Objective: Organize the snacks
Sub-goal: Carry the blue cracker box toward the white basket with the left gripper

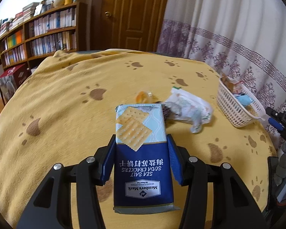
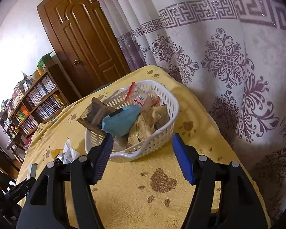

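My left gripper [image 1: 142, 143] is shut on a blue and pale "Sea Salt Soda Crackers" pack [image 1: 141, 145], which is held lengthwise between the blue pads over the yellow paw-print cloth [image 1: 66, 114]. Beyond the pack lie a white crinkled snack bag [image 1: 190, 106] and a small orange jelly cup [image 1: 143, 96]. A white slotted basket [image 1: 236, 105] stands at the right. In the right wrist view my right gripper [image 2: 143, 143] is open and empty, just in front of the basket [image 2: 158, 143], which holds several snack packets, a light blue one [image 2: 122, 122] on top.
The table's right edge runs along a patterned curtain [image 2: 228, 66]. A wooden door [image 1: 131, 13] and a bookshelf [image 1: 38, 36] stand beyond the table. The right gripper's body shows at the right edge of the left wrist view [image 1: 282, 122].
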Demonstrator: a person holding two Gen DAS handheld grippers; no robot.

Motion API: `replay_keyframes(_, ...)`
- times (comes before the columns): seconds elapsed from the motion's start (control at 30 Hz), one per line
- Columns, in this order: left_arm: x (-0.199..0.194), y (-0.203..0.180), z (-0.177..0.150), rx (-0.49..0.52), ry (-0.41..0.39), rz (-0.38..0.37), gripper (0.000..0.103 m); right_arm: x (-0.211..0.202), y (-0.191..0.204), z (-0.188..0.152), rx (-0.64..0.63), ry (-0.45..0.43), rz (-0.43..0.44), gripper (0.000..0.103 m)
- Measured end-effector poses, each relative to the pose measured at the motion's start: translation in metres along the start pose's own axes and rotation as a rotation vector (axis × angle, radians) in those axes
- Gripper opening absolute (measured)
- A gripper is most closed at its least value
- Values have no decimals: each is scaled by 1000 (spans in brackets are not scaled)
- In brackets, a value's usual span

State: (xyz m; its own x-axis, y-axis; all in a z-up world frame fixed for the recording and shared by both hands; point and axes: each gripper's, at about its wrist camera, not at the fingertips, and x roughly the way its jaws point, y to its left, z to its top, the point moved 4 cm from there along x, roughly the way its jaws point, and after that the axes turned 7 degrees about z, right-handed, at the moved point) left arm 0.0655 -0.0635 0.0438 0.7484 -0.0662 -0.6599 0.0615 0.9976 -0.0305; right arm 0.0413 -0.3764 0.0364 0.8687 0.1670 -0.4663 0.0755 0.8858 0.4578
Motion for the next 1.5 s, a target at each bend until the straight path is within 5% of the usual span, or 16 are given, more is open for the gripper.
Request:
replay_keyframes(0.27, -2, -53, 15, 100, -24, -60, 51, -7, -8, 0, 8, -28, 4, 66)
replay_keyframes(0.9, -16, -199, 63, 302, -89, -372, 51, -12, -33, -2, 100, -73, 0, 66)
replay_keyframes(1.13, -8, -206, 62, 310, -78, -354, 51, -12, -33, -3, 92, -71, 10, 66)
replay_keyframes(1.5, 54, -137, 32, 219, 71, -202, 53, -10, -30, -5, 90, -59, 23, 66)
